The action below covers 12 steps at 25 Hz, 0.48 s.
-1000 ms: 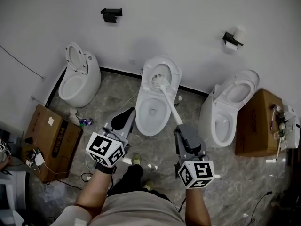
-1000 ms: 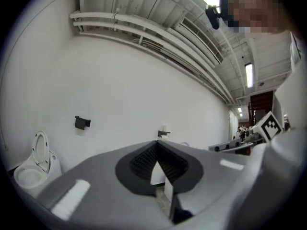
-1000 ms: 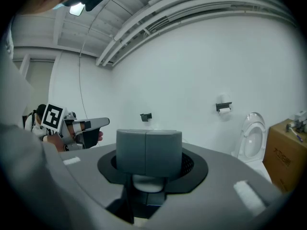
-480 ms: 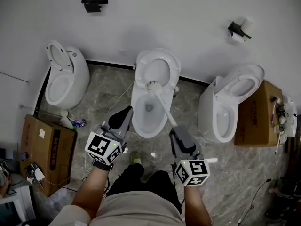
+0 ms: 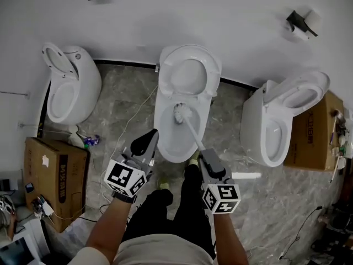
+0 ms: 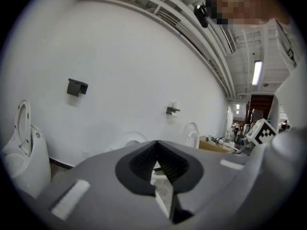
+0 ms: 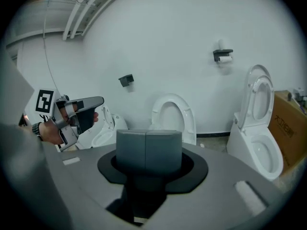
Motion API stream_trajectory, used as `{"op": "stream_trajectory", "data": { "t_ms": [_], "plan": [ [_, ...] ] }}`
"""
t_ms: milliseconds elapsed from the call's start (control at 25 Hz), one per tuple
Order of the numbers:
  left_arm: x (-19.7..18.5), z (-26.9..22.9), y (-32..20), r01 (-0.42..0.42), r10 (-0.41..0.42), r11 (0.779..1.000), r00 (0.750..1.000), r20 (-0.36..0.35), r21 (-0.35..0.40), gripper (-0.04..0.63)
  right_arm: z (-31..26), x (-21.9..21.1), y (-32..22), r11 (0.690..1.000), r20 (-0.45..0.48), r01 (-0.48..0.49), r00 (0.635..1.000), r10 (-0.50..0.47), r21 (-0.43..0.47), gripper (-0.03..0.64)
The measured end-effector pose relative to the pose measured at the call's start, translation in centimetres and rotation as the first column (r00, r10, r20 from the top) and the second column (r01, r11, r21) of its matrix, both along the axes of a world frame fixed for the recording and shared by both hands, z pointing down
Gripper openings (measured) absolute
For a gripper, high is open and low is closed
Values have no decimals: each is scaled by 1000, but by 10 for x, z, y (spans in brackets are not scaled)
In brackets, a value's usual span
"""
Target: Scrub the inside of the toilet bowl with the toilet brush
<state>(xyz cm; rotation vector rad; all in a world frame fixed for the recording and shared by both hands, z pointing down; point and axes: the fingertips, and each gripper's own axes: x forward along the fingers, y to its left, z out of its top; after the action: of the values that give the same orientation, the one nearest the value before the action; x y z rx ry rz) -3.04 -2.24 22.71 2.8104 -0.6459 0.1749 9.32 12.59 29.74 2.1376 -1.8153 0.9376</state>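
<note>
The middle white toilet [image 5: 165,142] stands with its lid [image 5: 188,75] raised against the wall. The toilet brush's white head [image 5: 181,112] is down inside the bowl, near the back. Its thin white handle [image 5: 192,132] slants down-right to my right gripper [image 5: 204,155], which is shut on the handle at the bowl's front right rim. In the right gripper view the closed pads [image 7: 148,150] hide the handle. My left gripper [image 5: 149,136] hangs shut and empty beside the bowl's front left rim, its jaws [image 6: 156,164] met at the tips.
A second toilet [image 5: 65,90] stands to the left and a third [image 5: 281,127] to the right, both lids up. Cardboard boxes [image 5: 52,180] [image 5: 319,132] flank them. A cable [image 5: 135,115] and a white stick [image 5: 246,175] lie on the marble floor. A paper holder [image 5: 300,22] is on the wall.
The brush head has come down from the raised seat into the bowl. The view has shifted closer to the middle toilet. Both grippers stay shut.
</note>
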Motion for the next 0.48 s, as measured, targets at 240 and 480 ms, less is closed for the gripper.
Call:
{"op": "stream_trajectory", "data": {
  "t_ms": [240,480],
  "plan": [
    [30,69,-23,23,-21,999,999,38,-40,6,97,23,-29,996,87,15,996,-7,-93,164],
    [50,142,-51,56,-49,995,996,78,-84,6,190,37,-62,985,183,33,983,-1,-171,164]
  ]
}}
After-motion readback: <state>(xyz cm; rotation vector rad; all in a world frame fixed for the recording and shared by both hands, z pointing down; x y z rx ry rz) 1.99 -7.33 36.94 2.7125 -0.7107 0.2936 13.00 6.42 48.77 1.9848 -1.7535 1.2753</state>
